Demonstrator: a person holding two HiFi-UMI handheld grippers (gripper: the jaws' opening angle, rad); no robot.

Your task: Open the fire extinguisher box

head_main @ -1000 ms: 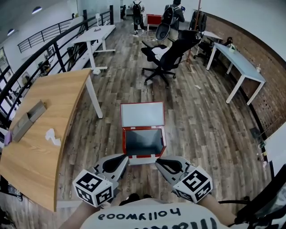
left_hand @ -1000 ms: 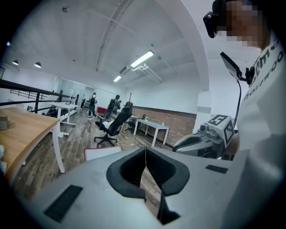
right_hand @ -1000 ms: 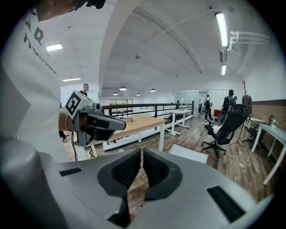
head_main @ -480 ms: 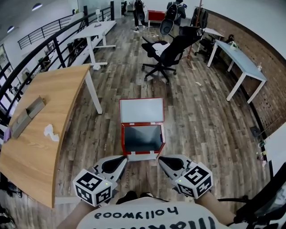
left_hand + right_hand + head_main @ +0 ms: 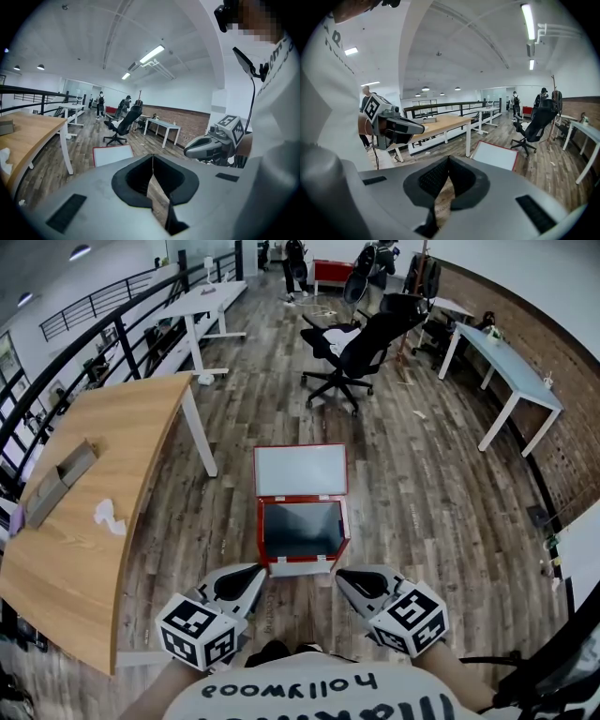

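Observation:
The red fire extinguisher box (image 5: 269, 562) stands on the wooden floor just ahead of me. Its lid (image 5: 300, 471) is swung fully open and lies flat on the far side, white inside, and the box's dark inside shows nothing in it. My left gripper (image 5: 260, 571) hovers near the box's near left corner, apart from it, shut and empty. Near the right corner my right gripper (image 5: 340, 575) is also shut with nothing between its jaws. The lid (image 5: 112, 155) shows past the closed left gripper (image 5: 152, 157) in the left gripper view. The right gripper view shows the lid (image 5: 496, 155) beyond its shut right gripper (image 5: 449, 159).
A large wooden table (image 5: 84, 521) stands on the left, with a grey tray (image 5: 58, 482) and crumpled paper on it. A black office chair (image 5: 361, 348) stands beyond the box. White desks (image 5: 511, 381) line the right wall, a black railing runs along the left, and people stand far back.
The head view has shifted a little. Both grippers and the open box stand as before.

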